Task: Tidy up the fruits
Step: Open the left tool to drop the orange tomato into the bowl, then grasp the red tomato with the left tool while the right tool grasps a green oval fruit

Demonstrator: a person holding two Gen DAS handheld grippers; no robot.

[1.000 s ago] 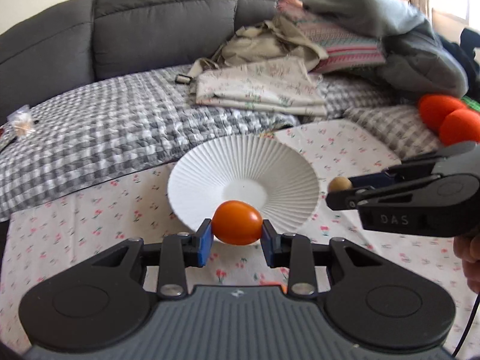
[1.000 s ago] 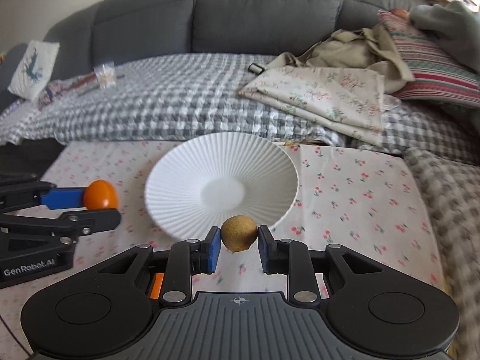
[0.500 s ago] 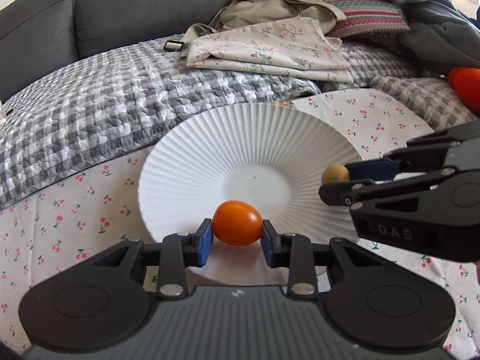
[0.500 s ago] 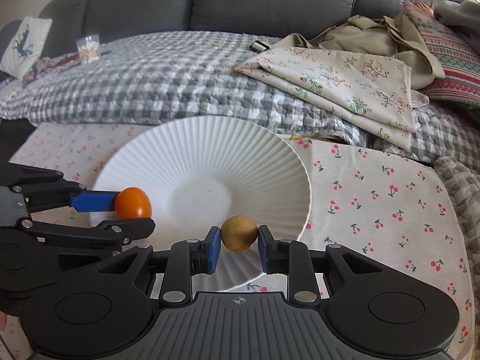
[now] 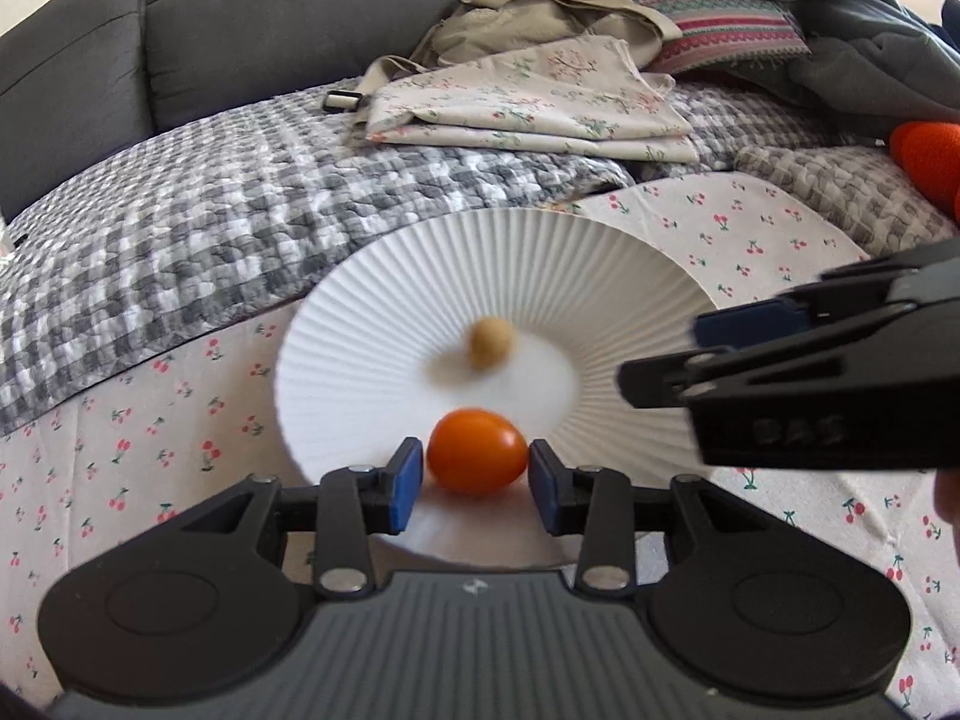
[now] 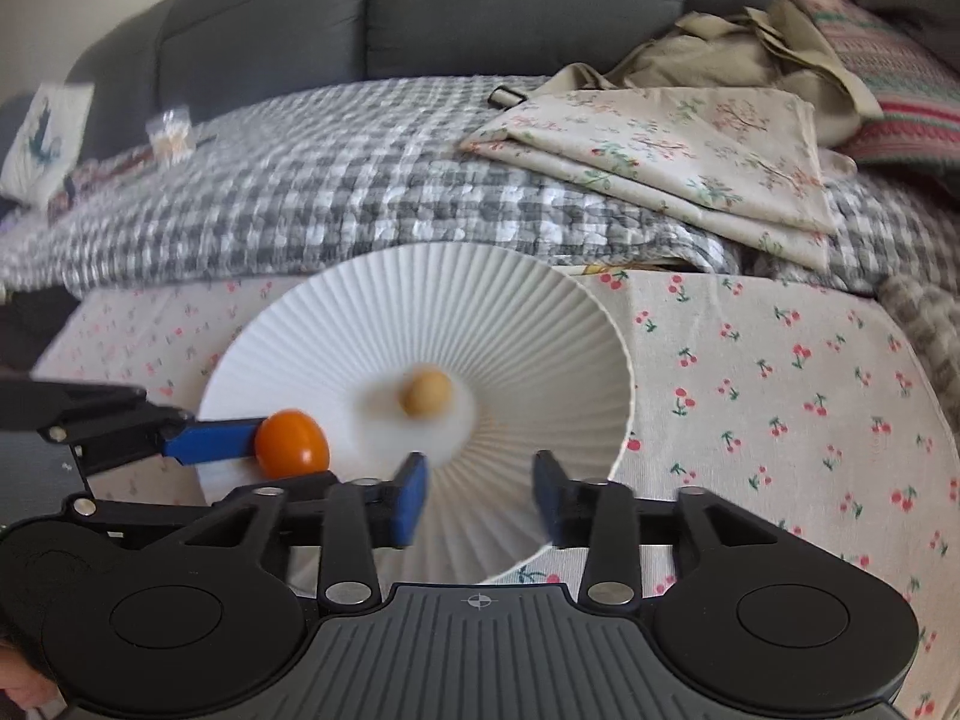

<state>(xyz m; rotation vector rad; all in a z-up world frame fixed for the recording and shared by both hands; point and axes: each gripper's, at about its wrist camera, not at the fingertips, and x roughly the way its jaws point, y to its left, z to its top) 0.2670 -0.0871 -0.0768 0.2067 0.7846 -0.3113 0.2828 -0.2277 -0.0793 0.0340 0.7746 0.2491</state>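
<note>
We see plate (image 6: 540, 324) far rim bare, open to approach; near side crowded by left gripper (image 5: 474, 480), right gripper (image 6: 480, 492); blurred brown fruit (image 6: 426, 394), possibly rolling, occupies centre.

This is a home, a living room; a big gray sofa (image 5: 252, 30) fills the back; a gray and white checked blanket (image 5: 240, 198) lies over its seat; folded flowered cloth (image 5: 528, 102) and a striped pillow (image 5: 708, 18) sit on top, with soft clothes heaped beside them; in front, a cloth with little red cherries (image 6: 780, 396) covers a flat top, and a white ribbed plate (image 6: 480, 312) rests on it.
</note>
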